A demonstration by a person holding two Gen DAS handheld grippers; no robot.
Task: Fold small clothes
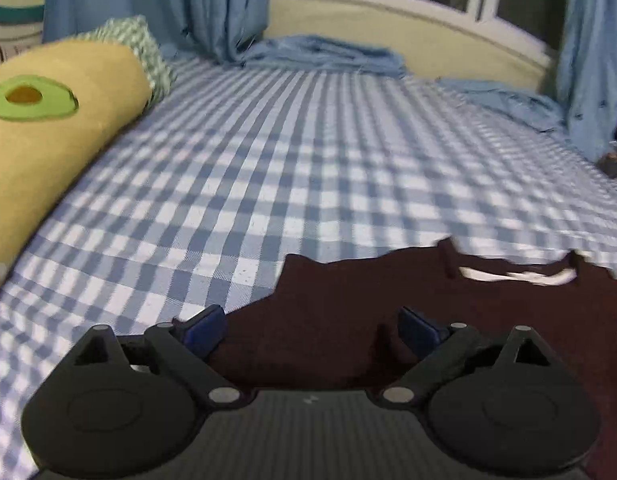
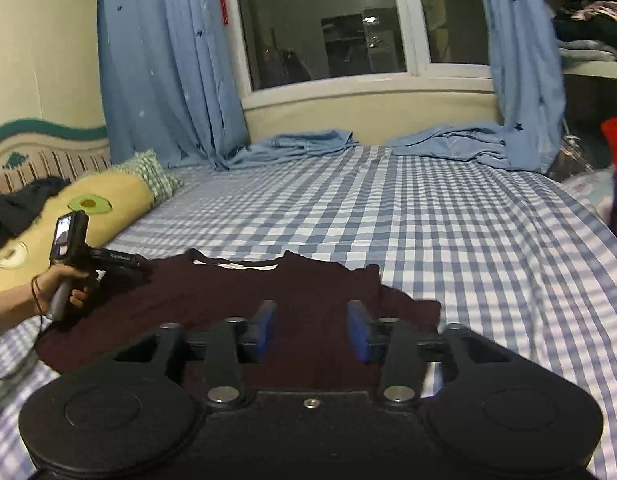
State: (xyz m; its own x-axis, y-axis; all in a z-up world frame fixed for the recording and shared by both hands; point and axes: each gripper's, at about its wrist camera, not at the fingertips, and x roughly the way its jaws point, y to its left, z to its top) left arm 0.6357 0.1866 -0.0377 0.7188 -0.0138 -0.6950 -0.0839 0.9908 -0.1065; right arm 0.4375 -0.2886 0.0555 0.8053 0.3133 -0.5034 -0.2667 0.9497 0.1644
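Maroon shirt (image 2: 244, 300) beneath parted fingers (image 2: 266, 330)

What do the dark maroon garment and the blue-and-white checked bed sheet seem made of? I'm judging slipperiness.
Dark maroon garment: probably soft matte knit, like cotton jersey; it lies limp, without shine. Blue-and-white checked bed sheet: likely woven cotton, matte, with a woven-looking check and shallow creases.
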